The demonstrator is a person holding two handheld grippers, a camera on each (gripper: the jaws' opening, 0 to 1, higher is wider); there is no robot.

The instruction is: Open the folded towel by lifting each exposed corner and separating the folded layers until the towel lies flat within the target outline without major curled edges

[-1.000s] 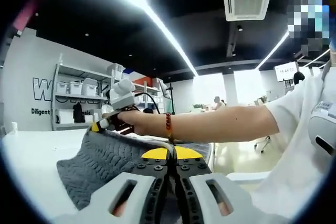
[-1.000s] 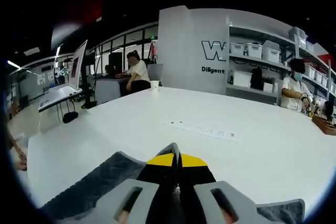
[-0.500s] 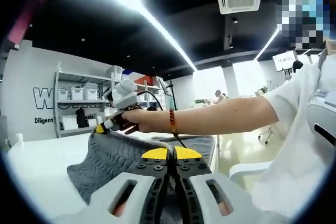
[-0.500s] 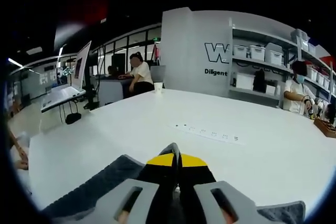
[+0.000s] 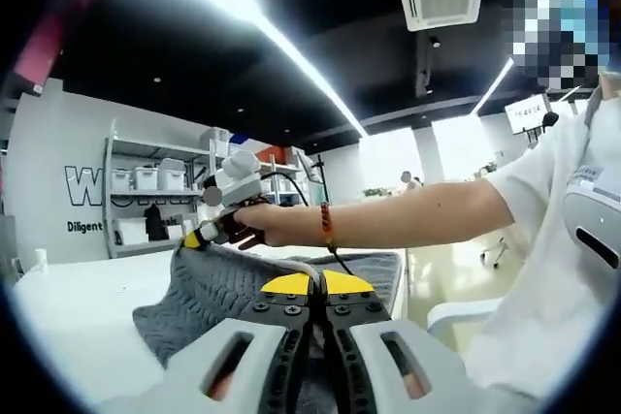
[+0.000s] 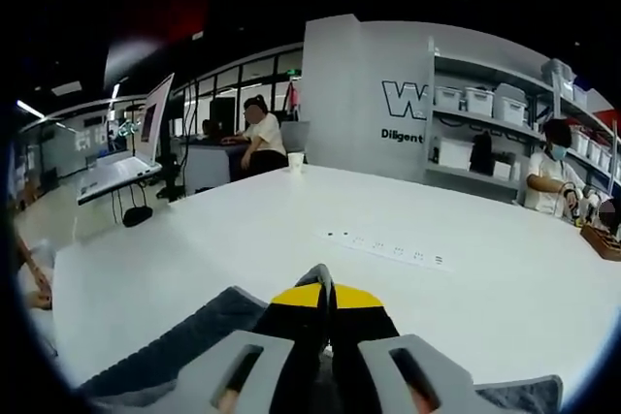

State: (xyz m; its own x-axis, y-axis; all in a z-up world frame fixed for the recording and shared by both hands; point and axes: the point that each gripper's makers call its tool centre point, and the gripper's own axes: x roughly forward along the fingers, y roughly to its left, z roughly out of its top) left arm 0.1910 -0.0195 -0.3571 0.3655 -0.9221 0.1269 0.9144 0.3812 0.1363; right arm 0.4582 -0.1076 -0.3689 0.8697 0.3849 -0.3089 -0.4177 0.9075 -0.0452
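Observation:
A grey quilted towel hangs stretched in the air between the two grippers above a white table. My left gripper is shut on one towel edge, with its yellow tips together. In the left gripper view the right gripper, held by a person's hand, pinches a far corner of the towel. In the right gripper view my right gripper is shut on the towel, whose grey cloth droops on both sides of the jaws over the white table.
A white power strip lies on the table ahead of the right gripper, and a paper cup stands at the far edge. An open laptop is at the left. Shelves with bins line the wall. People sit nearby.
Both cameras shifted slightly. In the left gripper view the right gripper and its towel corner drifted a little to the right. Both grips on the towel are unchanged.

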